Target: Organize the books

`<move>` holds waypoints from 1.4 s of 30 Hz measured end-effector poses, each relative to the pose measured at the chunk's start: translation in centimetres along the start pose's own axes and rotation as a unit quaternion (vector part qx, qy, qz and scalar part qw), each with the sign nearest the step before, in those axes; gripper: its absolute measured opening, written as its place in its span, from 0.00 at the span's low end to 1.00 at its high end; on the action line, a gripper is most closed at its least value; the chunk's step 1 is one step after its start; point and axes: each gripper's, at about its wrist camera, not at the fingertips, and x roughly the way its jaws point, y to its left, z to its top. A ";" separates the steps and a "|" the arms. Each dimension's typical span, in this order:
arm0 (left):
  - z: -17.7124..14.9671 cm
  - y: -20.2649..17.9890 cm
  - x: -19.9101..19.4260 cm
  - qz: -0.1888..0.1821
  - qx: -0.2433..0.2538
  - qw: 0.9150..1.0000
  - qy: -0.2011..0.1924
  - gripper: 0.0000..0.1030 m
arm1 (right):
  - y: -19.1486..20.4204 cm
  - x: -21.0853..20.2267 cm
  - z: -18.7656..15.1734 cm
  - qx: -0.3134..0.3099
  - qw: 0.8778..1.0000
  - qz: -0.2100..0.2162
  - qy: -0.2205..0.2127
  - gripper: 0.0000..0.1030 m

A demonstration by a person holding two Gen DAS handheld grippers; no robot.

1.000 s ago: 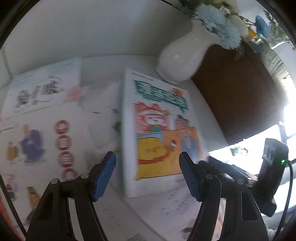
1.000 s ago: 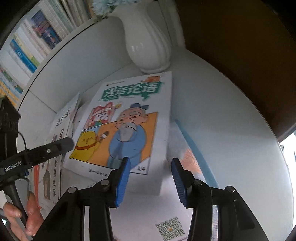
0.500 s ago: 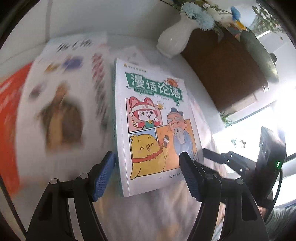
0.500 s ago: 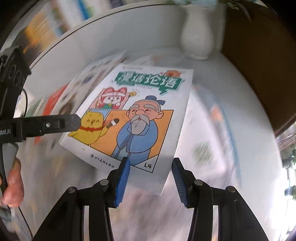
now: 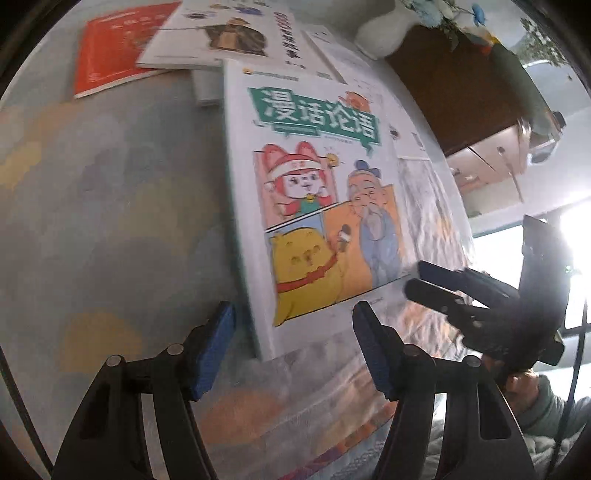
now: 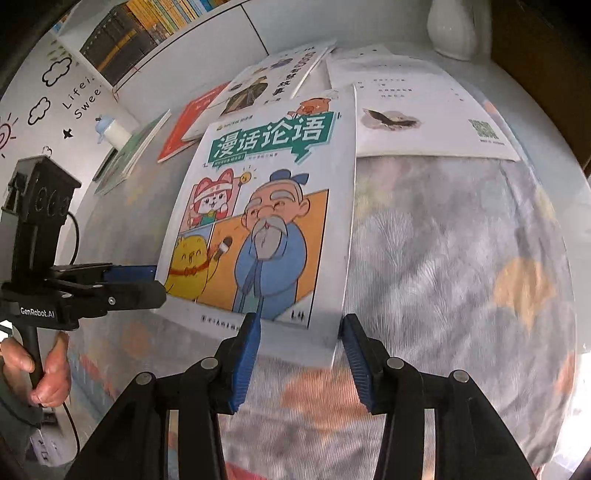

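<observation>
A white cartoon book (image 5: 317, 206) with a green title banner is held up above the table, between both grippers; it also shows in the right wrist view (image 6: 266, 218). My left gripper (image 5: 291, 347) has its blue pads either side of the book's near left corner. My right gripper (image 6: 301, 347) has its pads either side of the near right corner. Both stand part open around the book's edges; the grip itself is not clear. An orange book (image 5: 118, 48), a white book with a robed figure (image 5: 229, 33) and a white open book (image 6: 417, 114) lie on the table.
A white vase (image 6: 452, 26) stands at the back by a dark wooden cabinet (image 5: 465, 85). A greenish book (image 6: 129, 155) lies at the far left. A patterned cloth (image 6: 461, 258) covers the table. A bookshelf (image 6: 147, 26) sits at the back.
The cartoon book has come up off the pile and toward me with both grippers. The views have pulled back, so the vase and the other books look farther away.
</observation>
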 end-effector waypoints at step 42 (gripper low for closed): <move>0.7 3.2 1.7 -0.134 -0.109 0.983 -0.055 0.18 | 0.1 -0.1 -1.3 0.016 0.999 0.003 -0.046 0.56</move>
